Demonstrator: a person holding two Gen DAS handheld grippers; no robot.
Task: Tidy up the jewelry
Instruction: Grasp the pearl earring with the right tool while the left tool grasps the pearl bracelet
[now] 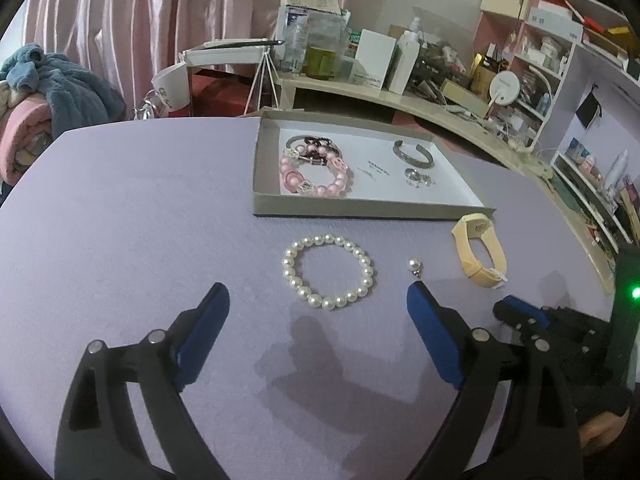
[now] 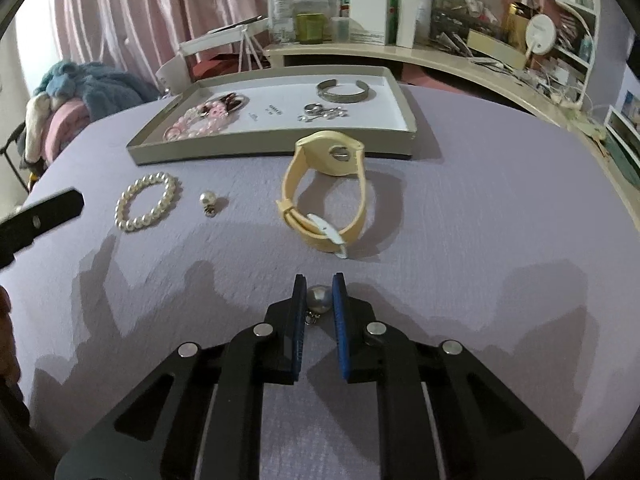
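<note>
Only your right wrist view shows your right gripper (image 2: 320, 292), jaws pinching a round silvery pearl earring (image 2: 319, 299); your left gripper (image 1: 318, 304) stands spread, the white pearl bracelet (image 1: 329, 270) just ahead.

One tray (image 2: 264, 145) at the table's far edge, holding one metal cuff (image 2: 343, 91), one pink bead bracelet (image 1: 316, 178). On the table (image 1: 140, 220): one pearl bracelet (image 2: 146, 201), two pearl earrings (image 2: 209, 201) (image 2: 319, 298), one yellow watch (image 2: 325, 192).

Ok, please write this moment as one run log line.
right gripper: shut on round pearl earring | left gripper: open, above white pearl bracelet
</note>
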